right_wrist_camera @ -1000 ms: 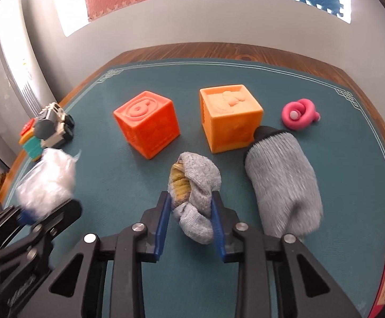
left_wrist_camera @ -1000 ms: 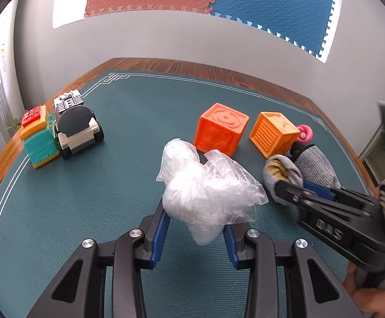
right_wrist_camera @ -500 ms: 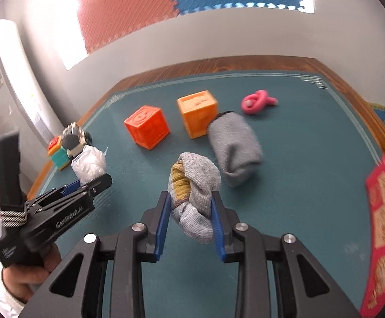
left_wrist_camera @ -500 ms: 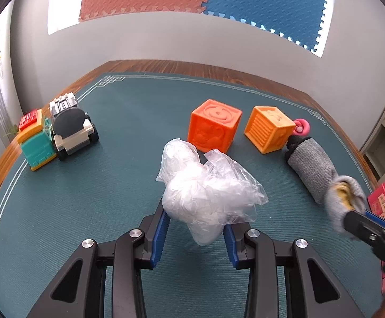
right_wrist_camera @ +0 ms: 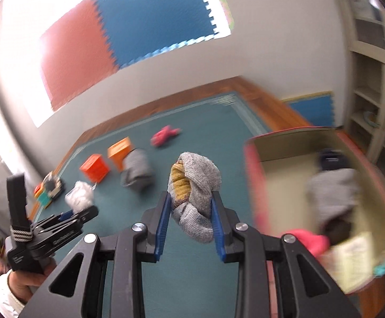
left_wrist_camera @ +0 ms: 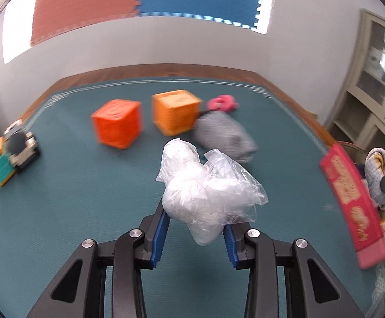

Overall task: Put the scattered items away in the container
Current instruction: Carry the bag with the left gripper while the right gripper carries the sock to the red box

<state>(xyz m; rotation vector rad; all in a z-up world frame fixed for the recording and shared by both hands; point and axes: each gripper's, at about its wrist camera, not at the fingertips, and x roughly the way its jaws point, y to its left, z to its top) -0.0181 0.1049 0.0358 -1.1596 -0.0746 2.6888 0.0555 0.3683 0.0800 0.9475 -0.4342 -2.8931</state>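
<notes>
The container (right_wrist_camera: 256, 185) lies right of our right hand-held gripper (right_wrist_camera: 191, 206), which clamps the sock ball (right_wrist_camera: 195, 185) and is nearer; our left hand-held gripper (left_wrist_camera: 196, 228) grips the plastic bag (left_wrist_camera: 205, 190).

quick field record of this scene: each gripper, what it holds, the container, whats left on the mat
left gripper: shut on plastic bag
right gripper: shut on rolled sock, beside the box
container: red box, open top, already holds a grey sock and pink item
left on mat: two orange cubes, grey sock, pink toy, toy truck
</notes>
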